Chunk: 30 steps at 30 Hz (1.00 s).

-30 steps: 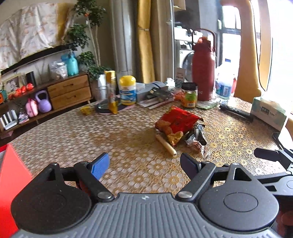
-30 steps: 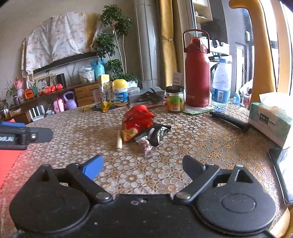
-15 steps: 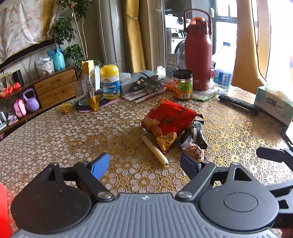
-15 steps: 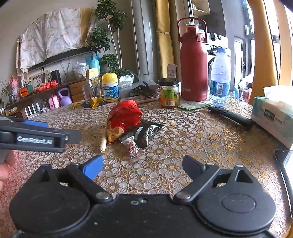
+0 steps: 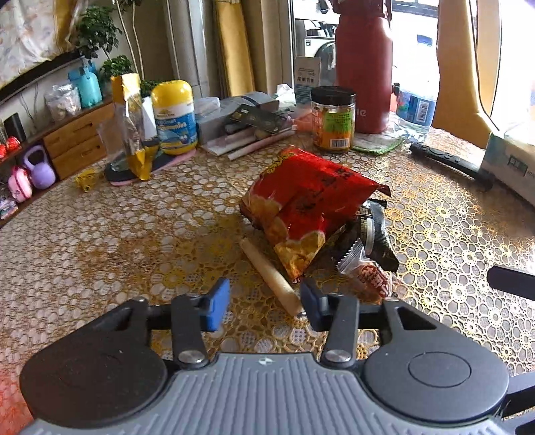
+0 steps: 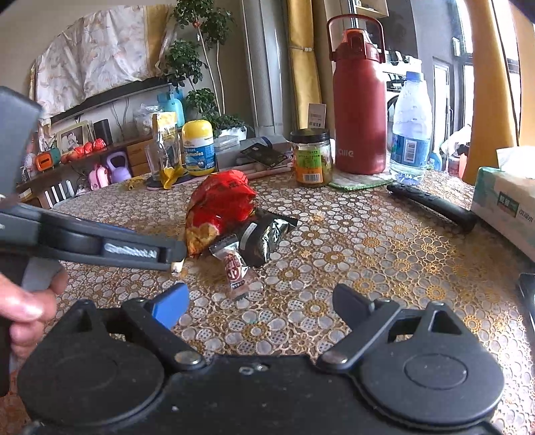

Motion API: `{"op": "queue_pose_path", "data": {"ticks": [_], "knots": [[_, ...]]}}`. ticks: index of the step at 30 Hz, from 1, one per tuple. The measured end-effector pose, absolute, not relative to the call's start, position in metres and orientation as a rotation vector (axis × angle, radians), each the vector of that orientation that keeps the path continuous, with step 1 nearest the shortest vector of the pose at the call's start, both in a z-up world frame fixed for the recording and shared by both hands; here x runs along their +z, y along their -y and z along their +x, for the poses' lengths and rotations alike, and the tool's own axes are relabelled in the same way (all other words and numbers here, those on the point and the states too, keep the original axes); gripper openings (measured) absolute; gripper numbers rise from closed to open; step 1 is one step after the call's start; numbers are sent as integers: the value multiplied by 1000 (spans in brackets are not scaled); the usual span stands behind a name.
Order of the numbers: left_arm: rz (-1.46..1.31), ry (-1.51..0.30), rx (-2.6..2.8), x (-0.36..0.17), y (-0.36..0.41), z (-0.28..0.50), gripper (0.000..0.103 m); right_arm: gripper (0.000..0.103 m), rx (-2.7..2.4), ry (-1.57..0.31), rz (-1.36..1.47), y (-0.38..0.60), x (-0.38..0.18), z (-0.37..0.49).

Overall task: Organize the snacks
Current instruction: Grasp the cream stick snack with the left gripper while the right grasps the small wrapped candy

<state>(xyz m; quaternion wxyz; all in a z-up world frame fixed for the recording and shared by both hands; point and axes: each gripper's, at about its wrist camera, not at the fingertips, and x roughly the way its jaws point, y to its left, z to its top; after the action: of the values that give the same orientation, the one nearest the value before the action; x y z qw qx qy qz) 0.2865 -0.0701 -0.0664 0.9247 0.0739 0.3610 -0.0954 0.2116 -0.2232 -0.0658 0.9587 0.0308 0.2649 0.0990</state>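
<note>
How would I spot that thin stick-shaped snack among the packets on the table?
Find the crumpled red crisp bag in the middle of the gold-patterned round table. Along its left edge lies a slim tan paper-wrapped stick. It is the only plain, rod-shaped item; its neighbours are flat, shiny printed packets.

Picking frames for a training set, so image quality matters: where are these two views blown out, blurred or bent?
Left wrist view: window behind the red flask is blown out; upright lines bow toward the edges; snacks look sharp. Right wrist view: the left hand-held gripper and the hand are soft with blur; corners vignette dark; tissue box glares.
</note>
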Motion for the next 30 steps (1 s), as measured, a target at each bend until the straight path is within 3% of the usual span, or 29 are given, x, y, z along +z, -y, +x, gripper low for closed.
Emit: {"op": "queue_pose_path", "data": {"ticks": [5, 9, 14, 18, 23, 25, 27, 30], "knots": [[143, -755, -221, -71, 73, 293, 31, 92, 215, -540, 52, 220, -66, 219], [134, -757, -249, -72, 71, 295, 14, 92, 235, -544, 33, 213, -68, 227], [102, -777, -260, -70, 60, 294, 12, 88, 275, -559, -3, 201, -72, 240], [106, -776, -243, -68, 51, 290, 11, 72, 299, -580, -6, 194, -74, 248], [94, -778, -235, -64, 43, 284, 11, 64, 295, -591, -22, 188, -75, 254], [86, -778, -229, -61, 40, 281, 11, 55, 296, -602, -21, 187, -76, 257], [75, -774, -227, -58, 37, 276, 11, 37, 293, -617, -20, 186, -77, 261], [68, -764, -217, -52, 32, 265, 11, 23, 270, -611, -34, 186, -77, 261]]}}
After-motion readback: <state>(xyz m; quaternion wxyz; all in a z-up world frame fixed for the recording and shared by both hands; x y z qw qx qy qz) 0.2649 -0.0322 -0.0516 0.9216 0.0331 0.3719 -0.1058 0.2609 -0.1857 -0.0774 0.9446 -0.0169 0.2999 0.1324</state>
